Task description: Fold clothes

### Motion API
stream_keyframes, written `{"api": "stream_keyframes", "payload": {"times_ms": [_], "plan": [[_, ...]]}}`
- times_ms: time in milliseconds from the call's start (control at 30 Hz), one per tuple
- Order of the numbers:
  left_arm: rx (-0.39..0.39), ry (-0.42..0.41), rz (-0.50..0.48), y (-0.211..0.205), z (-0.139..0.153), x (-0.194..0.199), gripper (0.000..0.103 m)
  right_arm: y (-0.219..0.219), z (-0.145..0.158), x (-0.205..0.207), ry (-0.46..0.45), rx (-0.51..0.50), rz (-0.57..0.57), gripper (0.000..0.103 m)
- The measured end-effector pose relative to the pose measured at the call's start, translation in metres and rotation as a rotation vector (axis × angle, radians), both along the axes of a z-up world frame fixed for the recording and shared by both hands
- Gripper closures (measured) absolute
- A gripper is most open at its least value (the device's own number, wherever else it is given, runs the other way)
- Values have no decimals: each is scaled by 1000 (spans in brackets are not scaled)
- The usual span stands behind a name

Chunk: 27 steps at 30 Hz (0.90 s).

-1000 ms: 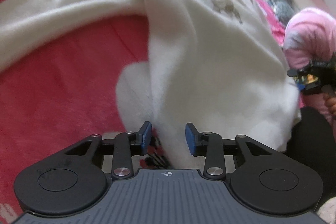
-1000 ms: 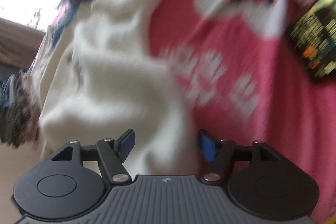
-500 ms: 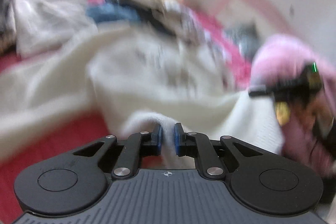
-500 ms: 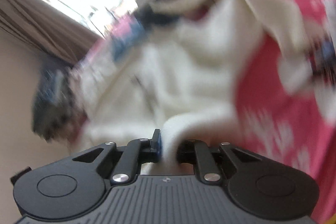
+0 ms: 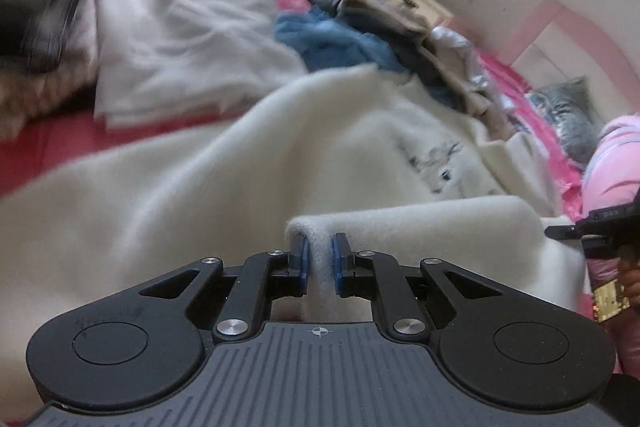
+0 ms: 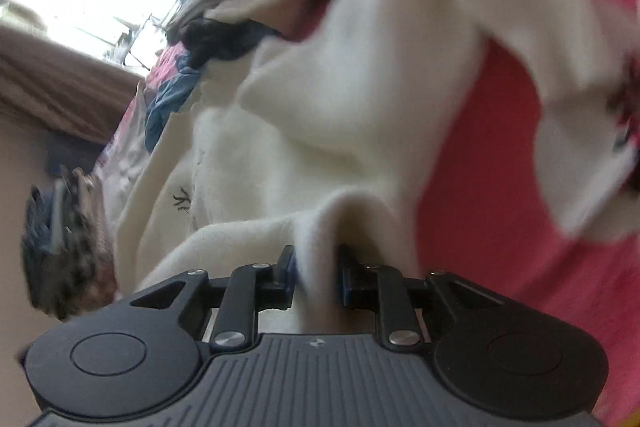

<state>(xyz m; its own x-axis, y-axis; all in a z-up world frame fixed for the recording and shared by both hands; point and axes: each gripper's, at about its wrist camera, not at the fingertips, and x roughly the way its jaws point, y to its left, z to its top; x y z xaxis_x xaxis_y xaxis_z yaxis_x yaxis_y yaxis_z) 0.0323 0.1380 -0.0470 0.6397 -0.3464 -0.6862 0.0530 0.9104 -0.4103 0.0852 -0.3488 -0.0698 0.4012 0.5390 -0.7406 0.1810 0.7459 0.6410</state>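
Fleece (image 5: 248, 163), cream and printed with a small dark motif, lies spread over the red bed cover (image 5: 48, 143), one folded edge raised off it. Left tool (image 5: 319, 259) is clenched on that edge, blue pads pressing a ridge of the cloth between them, though its jaws are easing apart slightly. Right tool (image 6: 316, 269) pinches another bunched fold of the fleece (image 6: 352, 115), its jaws also opening a little while the fabric sits between them. Behind the fleece lie a grey folded cloth (image 5: 180, 39), a blue garment (image 5: 332, 39) and a heap of mixed clothes (image 5: 432, 39). Pink sleeve (image 5: 612, 163) shows at the right edge.
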Motion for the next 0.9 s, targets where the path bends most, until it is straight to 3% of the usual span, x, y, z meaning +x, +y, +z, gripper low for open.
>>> {"api": "stream_keyframes", "payload": {"times_ms": [100, 133, 167, 233, 400, 500, 567, 633, 900], "plan": [[-22, 20, -2, 8, 1, 1, 86, -12, -1, -11, 0, 88, -50, 74], [-28, 27, -2, 11, 2, 0, 82, -17, 1, -15, 1, 112, -62, 65], [-32, 33, -2, 13, 4, -1, 74, -20, 4, -22, 0, 123, -68, 61], [-40, 48, -6, 16, 7, -7, 69, -25, 10, -34, -3, 137, -71, 54], [-128, 121, -11, 18, -2, -33, 57, -18, 11, -58, 44, 134, -25, 53], [-133, 175, -14, 9, -17, -45, 54, -12, 2, -69, 80, 140, -7, 53], [-135, 199, -9, 4, -25, -49, 54, -6, -7, -74, 102, 135, 3, 44], [-141, 188, 7, 3, -28, -50, 54, -5, -12, -81, 110, 125, 10, 38], [-166, 148, 15, 7, -27, -44, 51, -9, -26, -95, 99, 203, -74, 38]]}}
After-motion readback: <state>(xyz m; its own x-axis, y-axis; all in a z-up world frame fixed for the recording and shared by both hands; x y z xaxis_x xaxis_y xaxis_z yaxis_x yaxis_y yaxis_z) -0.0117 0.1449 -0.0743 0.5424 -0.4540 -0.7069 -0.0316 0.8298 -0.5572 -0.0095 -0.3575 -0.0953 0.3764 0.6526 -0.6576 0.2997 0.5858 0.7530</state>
